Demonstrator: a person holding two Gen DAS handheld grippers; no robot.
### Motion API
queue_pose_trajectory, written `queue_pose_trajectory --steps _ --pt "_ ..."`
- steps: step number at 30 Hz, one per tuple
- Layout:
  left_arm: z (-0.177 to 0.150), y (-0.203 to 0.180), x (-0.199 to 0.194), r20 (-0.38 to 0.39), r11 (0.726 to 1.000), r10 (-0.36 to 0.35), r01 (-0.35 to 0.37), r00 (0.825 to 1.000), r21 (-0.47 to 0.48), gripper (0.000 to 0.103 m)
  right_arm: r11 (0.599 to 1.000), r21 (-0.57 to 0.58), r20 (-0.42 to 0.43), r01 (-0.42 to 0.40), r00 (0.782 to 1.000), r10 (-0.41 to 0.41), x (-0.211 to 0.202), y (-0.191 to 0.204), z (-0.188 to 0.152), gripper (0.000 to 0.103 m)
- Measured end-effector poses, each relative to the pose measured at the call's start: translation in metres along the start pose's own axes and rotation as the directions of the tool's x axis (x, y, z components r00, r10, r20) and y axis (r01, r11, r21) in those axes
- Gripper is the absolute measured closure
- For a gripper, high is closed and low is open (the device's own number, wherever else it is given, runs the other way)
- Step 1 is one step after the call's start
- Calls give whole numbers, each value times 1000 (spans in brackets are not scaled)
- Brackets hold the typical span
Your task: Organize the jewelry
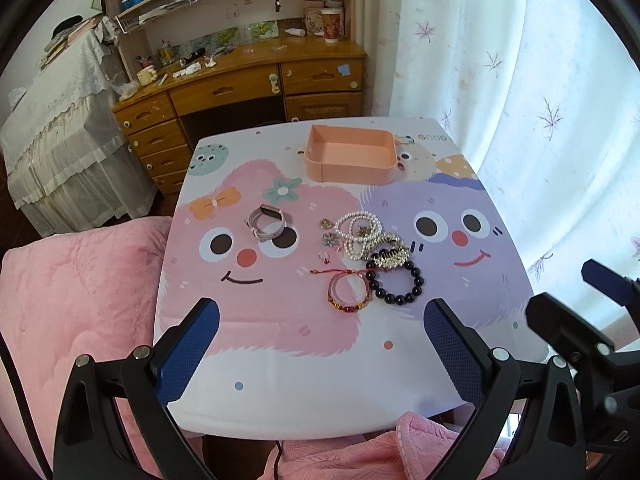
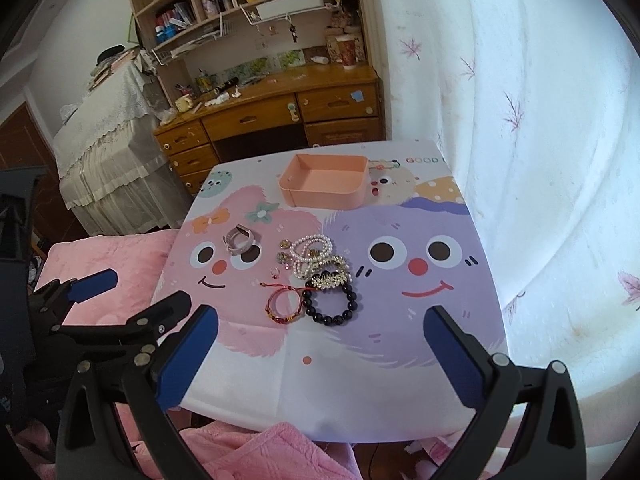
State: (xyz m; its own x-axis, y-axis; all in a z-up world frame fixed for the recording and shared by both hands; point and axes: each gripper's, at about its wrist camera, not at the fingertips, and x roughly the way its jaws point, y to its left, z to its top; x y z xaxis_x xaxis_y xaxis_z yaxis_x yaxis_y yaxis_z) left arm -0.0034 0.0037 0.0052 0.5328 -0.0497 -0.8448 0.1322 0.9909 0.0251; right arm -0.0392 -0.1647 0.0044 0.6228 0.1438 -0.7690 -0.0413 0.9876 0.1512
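Jewelry lies in a loose pile mid-table: a black bead bracelet [image 1: 397, 284] [image 2: 335, 300], a red and gold bracelet [image 1: 349, 294] [image 2: 284, 306], a pearl strand [image 1: 360, 230] [image 2: 310, 254], a gold hair clip [image 1: 390, 258], small charms [image 1: 326, 232], and a grey wristwatch [image 1: 267, 224] [image 2: 240, 240] set apart to the left. An empty peach tray [image 1: 352, 156] [image 2: 324, 184] stands at the far edge. My left gripper [image 1: 320, 356] is open and empty above the near edge. My right gripper [image 2: 320, 360] is open and empty beside it.
The small table [image 1: 280, 400] has a cartoon-printed top. A pink blanket [image 1: 80, 280] lies left and in front. A white curtain [image 1: 540, 80] hangs to the right. A wooden desk [image 1: 240, 88] with shelves stands behind.
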Motion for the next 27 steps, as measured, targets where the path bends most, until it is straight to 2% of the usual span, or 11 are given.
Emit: queue_pose_trajectory --steps 5,9,15,19,22,24,27 --pt "-7 10 4 -20 999 27 -27 999 -17 2 998 -55 66 7 998 -4 -5 3 -3 0" --pt "-9 15 16 -77 999 48 -48 996 1 2 992 -126 95 29 995 -17 1 6 -9 0" --pt "-22 18 47 -146 997 31 -21 989 75 2 959 -270 67 91 995 -75 32 11 -28 0" --pt "-31 14 76 -175 993 2 18 985 117 2 937 -337 29 87 996 -82 55 10 -42 0" --pt "-37 12 99 -170 992 -18 38 985 118 2 913 -393 40 113 994 -106 71 11 -51 0" --pt "-40 10 123 -175 993 -15 35 985 113 2 880 -452 53 144 989 -134 87 12 -55 1" --pt "-42 8 156 -181 996 -21 36 983 82 2 824 -542 61 163 986 -155 116 13 -58 7"
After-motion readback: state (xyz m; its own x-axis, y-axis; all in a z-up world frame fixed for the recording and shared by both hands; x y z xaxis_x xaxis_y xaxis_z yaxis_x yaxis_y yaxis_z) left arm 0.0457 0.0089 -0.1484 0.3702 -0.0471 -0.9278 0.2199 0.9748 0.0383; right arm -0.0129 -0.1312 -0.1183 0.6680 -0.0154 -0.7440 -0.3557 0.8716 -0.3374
